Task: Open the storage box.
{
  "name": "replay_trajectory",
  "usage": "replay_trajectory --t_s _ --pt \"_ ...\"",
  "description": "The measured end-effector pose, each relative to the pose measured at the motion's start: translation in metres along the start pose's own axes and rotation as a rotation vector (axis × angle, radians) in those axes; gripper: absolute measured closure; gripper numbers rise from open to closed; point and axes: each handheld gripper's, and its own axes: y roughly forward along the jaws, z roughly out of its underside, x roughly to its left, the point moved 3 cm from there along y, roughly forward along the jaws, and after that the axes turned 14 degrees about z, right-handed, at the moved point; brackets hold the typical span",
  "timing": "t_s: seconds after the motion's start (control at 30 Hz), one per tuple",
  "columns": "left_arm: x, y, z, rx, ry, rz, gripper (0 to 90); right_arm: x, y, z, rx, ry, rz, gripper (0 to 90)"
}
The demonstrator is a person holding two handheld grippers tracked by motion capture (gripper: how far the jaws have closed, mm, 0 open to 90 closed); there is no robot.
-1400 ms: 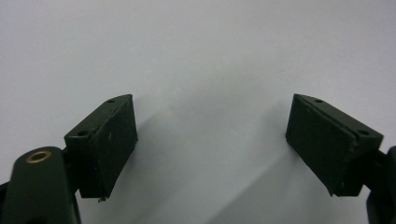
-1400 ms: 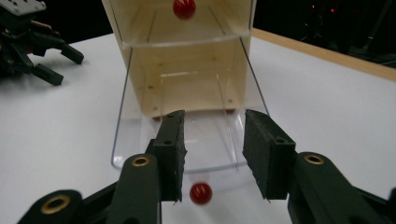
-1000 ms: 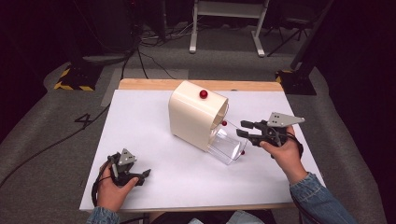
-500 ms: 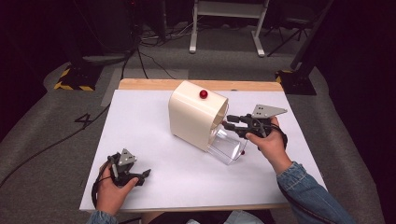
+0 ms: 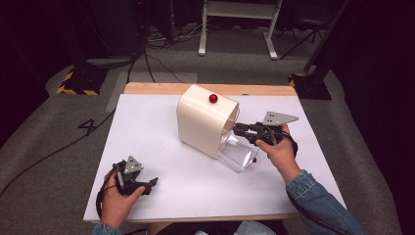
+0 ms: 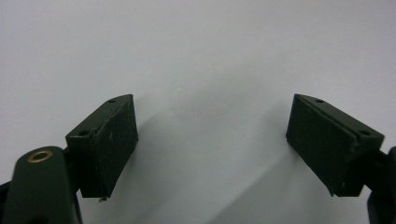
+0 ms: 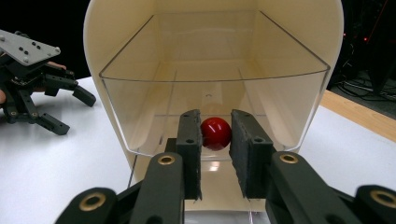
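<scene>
I have the right hand-held gripper [image 5: 237, 130] at the open front of the cream box [image 5: 203, 120], which stands tilted near the middle of the white tabletop [image 5: 161, 161], a little toward the far right. A clear drawer [image 5: 238, 152] juts from the box's lower front, toward the near right. In the right gripper view my two black jaws have just been closing, and they now clamp the small red knob [image 7: 215, 133] on the front of that clear drawer: the knob sits between the pads [image 7: 190, 140], pinched from both sides. A second red knob [image 5: 213, 98] shows on top of the box, toward its far side. My right hand [image 5: 274, 147] comes in from the near right, the denim sleeve [image 5: 318, 205] behind it.

My left hand-held gripper [image 5: 149, 185] rests low at the near left corner of the tabletop, well apart from the box. In the left gripper view its jaws stand wide, released, with bare white surface between them. The left hand [image 5: 117, 200] wraps its body, and its cable loops just beside the wrist.
</scene>
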Motion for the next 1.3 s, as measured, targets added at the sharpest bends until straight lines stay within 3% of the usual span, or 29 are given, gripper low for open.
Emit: replay_trajectory --t_s 0.13,0.43,0.9,1.23,1.3 --pt "0.000 0.000 0.000 0.000 -0.003 0.002 16.5 0.001 -0.006 -0.001 -0.002 -0.024 0.016 74.4" --pt "0.000 0.000 0.000 0.000 -0.005 0.002 16.5 0.000 -0.027 -0.002 -0.006 -0.024 0.035 74.4" --pt "0.001 0.000 -0.001 0.003 -0.003 0.006 16.4 -0.007 -0.070 0.014 -0.008 0.004 0.070 74.5" --pt "0.001 0.000 -0.001 0.003 -0.003 0.006 16.4 -0.009 -0.071 0.028 0.023 0.013 0.073 74.0" --pt "0.000 0.000 -0.001 0.003 -0.003 0.006 16.4 -0.010 -0.068 0.031 0.043 0.016 0.087 65.5"
